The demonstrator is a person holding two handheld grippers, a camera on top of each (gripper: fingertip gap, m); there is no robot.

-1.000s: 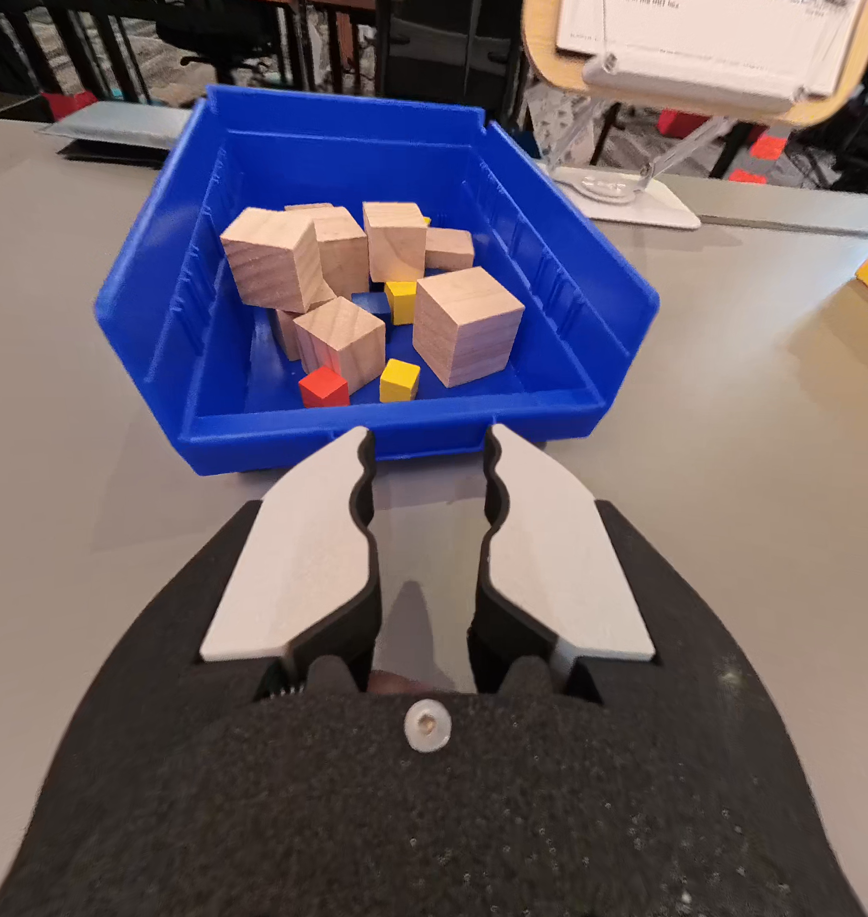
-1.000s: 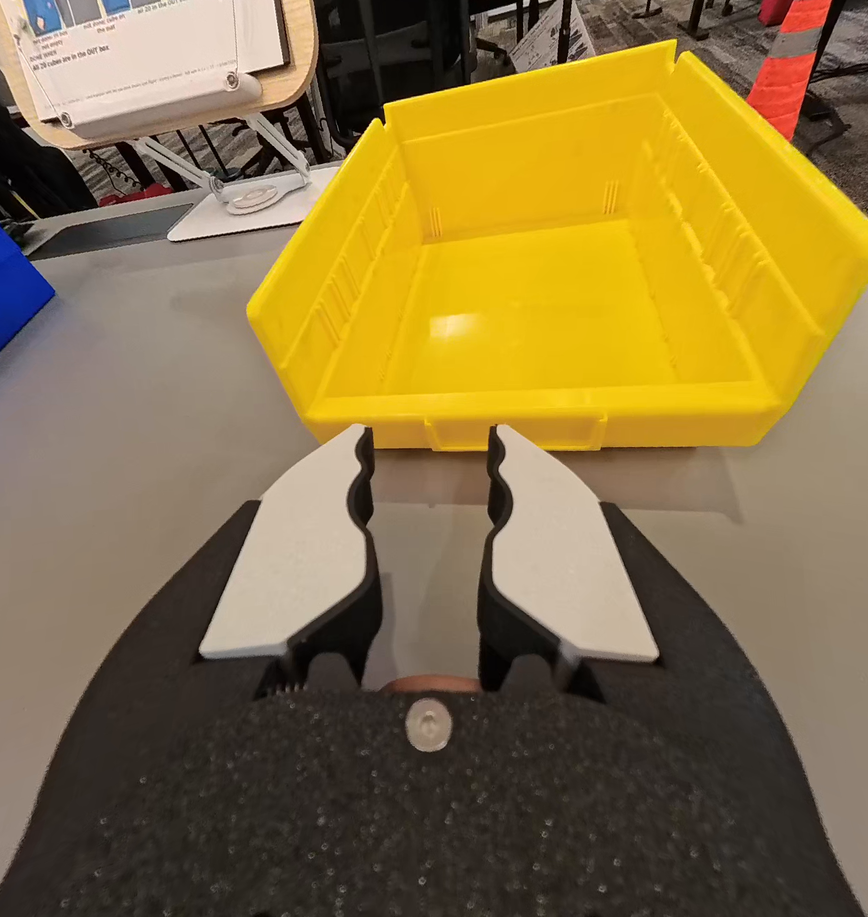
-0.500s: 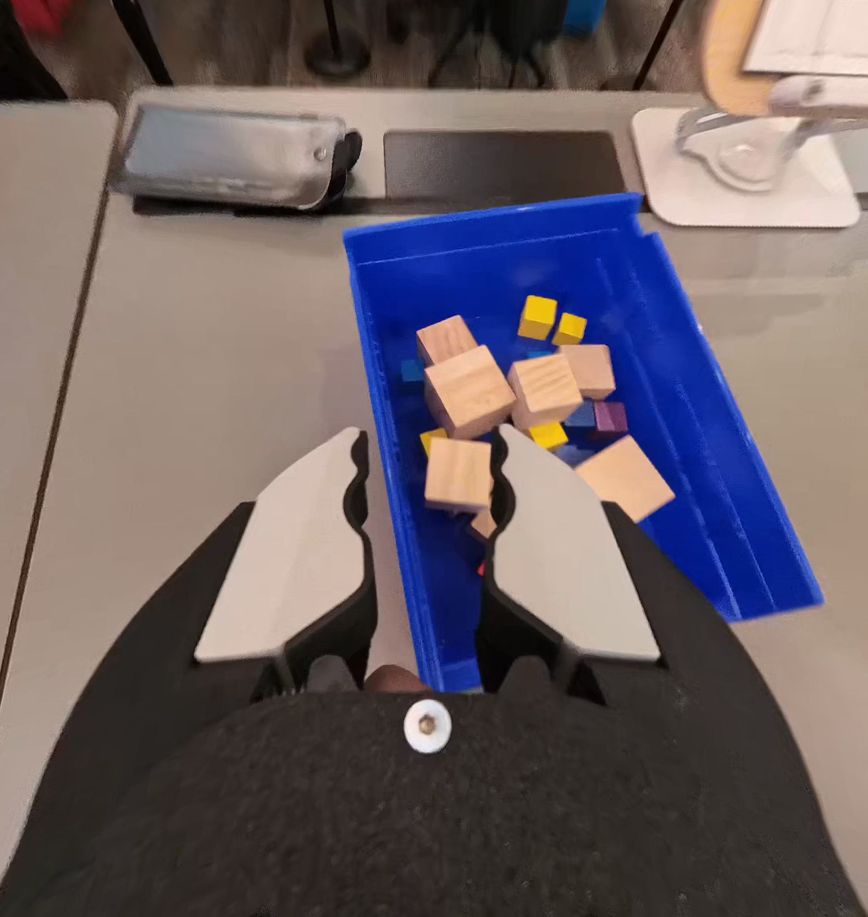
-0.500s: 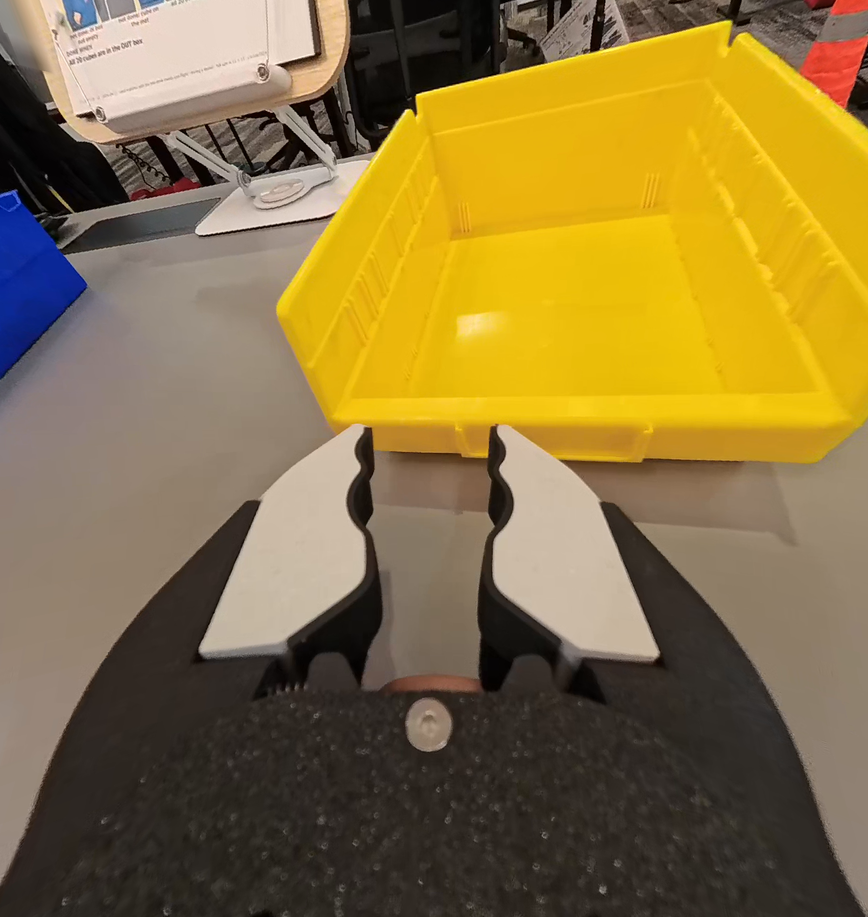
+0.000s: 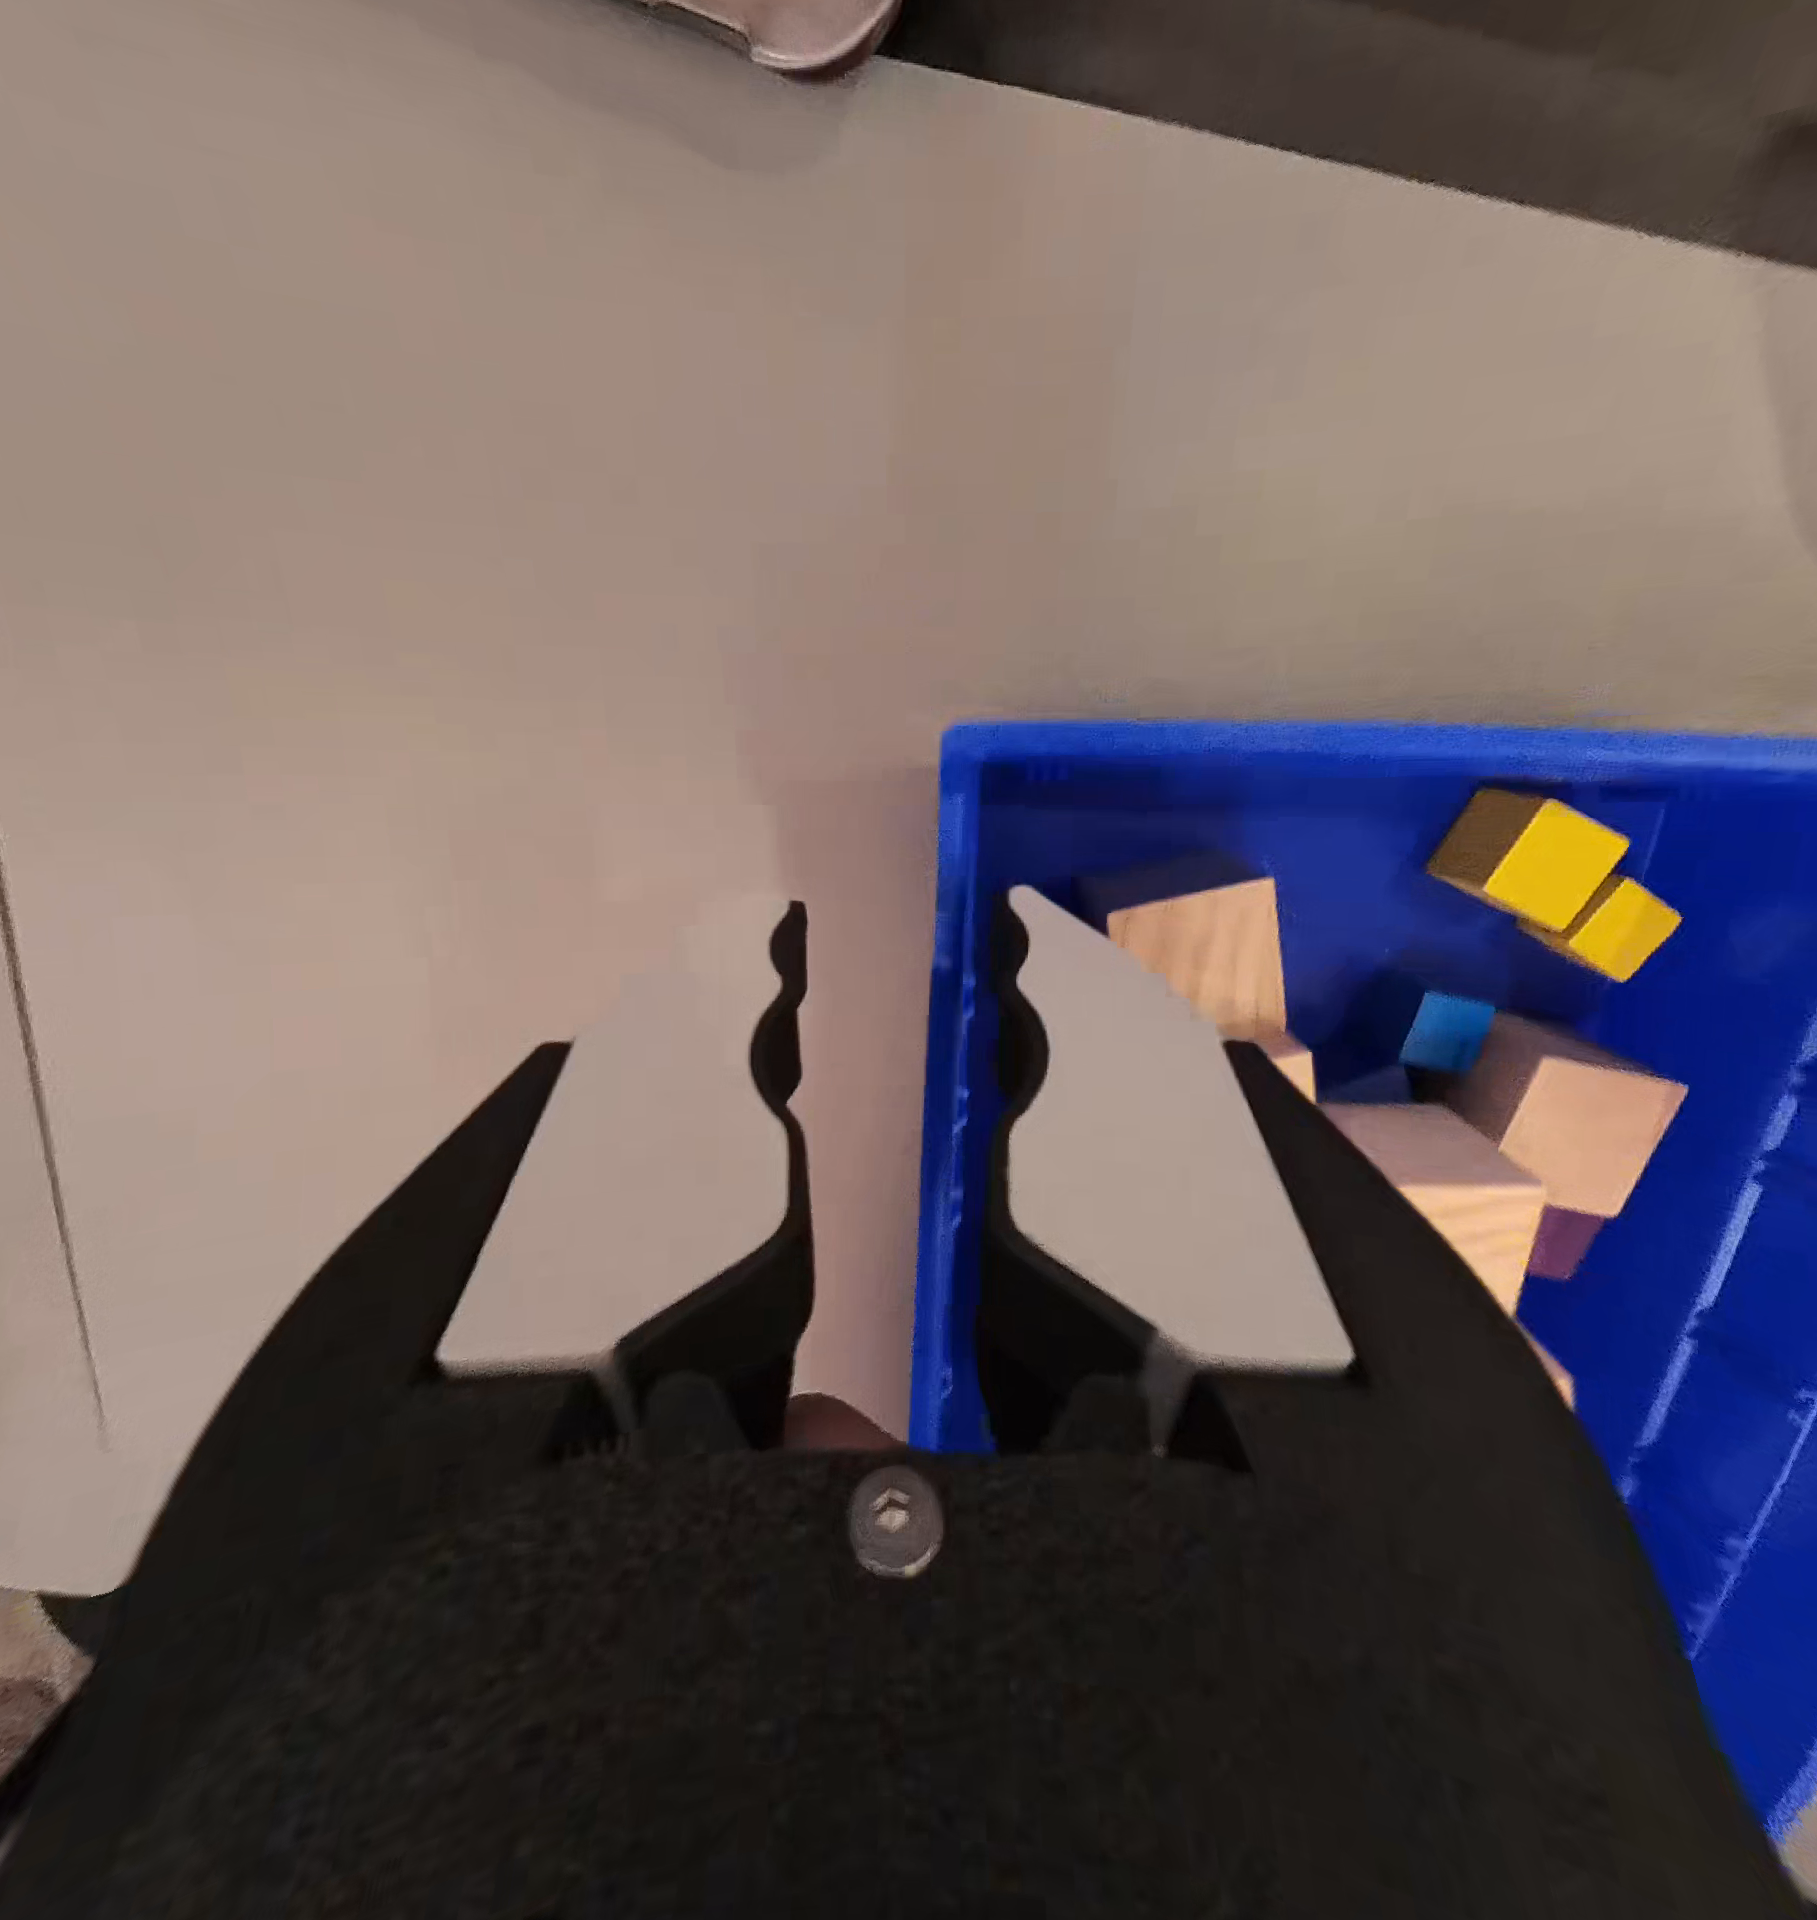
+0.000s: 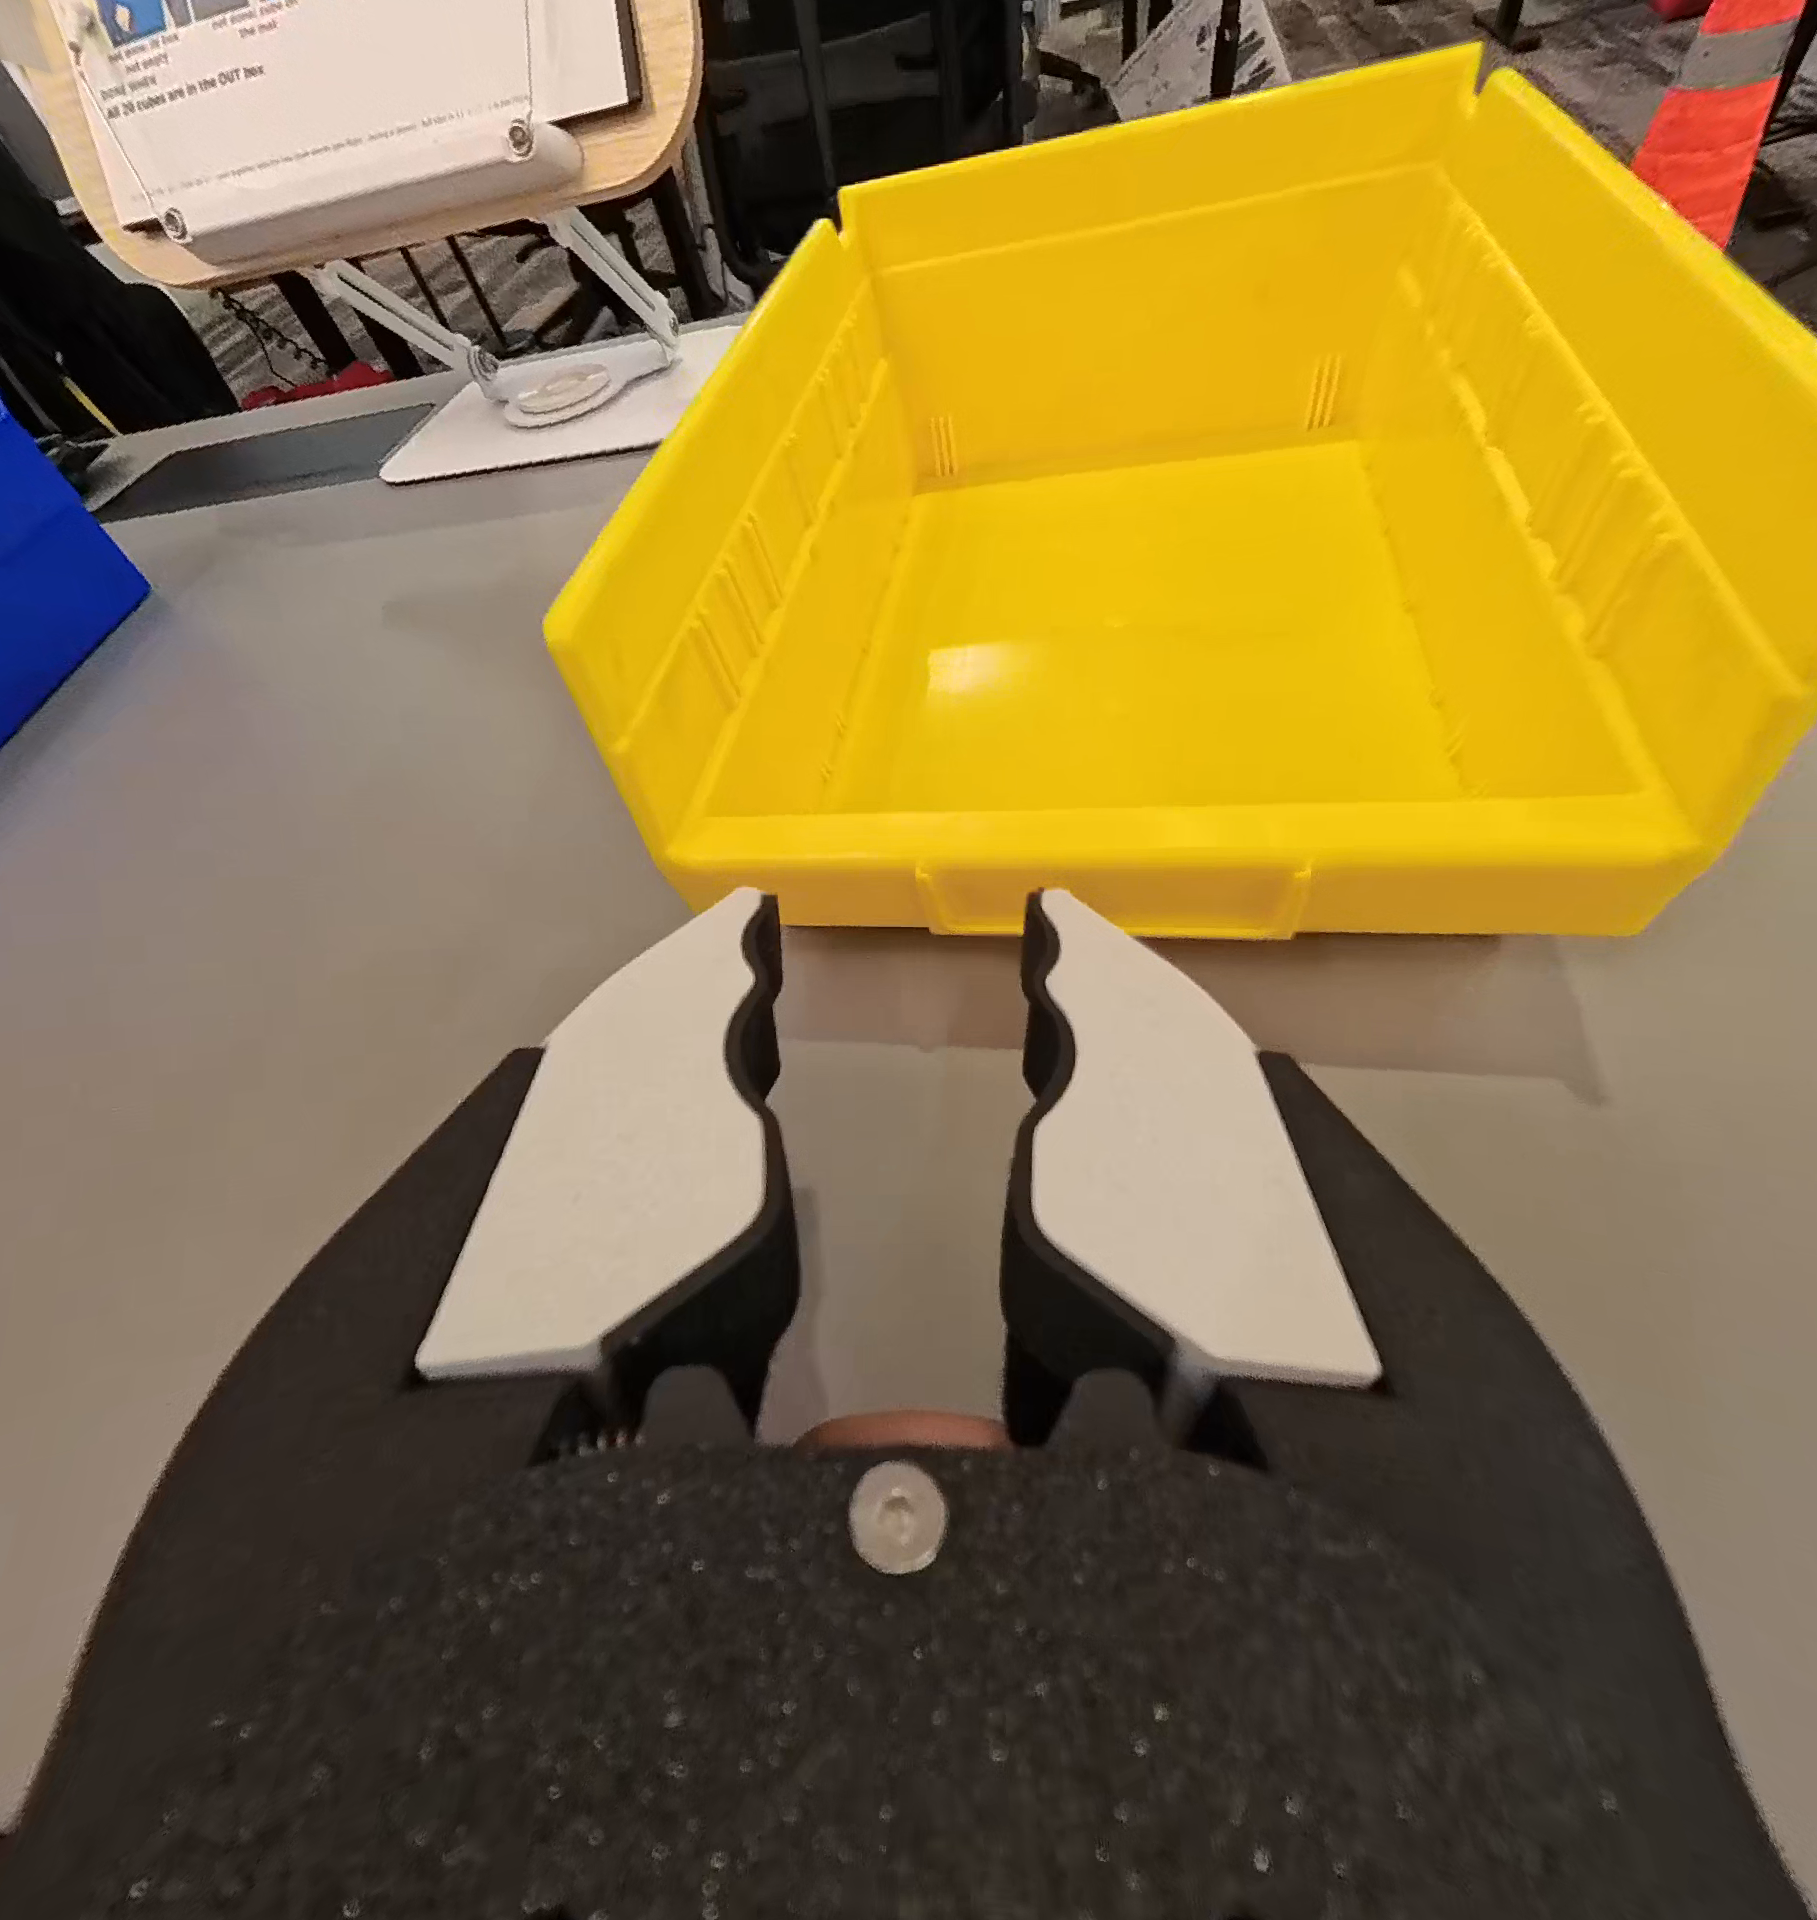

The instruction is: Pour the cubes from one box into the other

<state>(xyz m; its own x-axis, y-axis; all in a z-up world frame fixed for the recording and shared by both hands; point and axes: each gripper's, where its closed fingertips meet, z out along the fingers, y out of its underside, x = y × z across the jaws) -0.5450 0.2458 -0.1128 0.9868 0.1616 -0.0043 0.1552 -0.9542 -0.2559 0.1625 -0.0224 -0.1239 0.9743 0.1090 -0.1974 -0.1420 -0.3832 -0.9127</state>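
left gripper [image 5: 899, 935] now straddles blue box [image 5: 951, 1039] wall | only right view: yellow box [image 6: 1143, 842]

left gripper [image 5: 899, 935] jaws apart astride blue box [image 5: 951, 1143] wall, cubes [image 5: 1210, 951] inside

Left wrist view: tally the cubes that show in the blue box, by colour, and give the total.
Wooden cubes: 3
Yellow cubes: 2
Light blue cube: 1
Purple cube: 1
Total: 7 clearly visible in the blue box; the left gripper may hide more.
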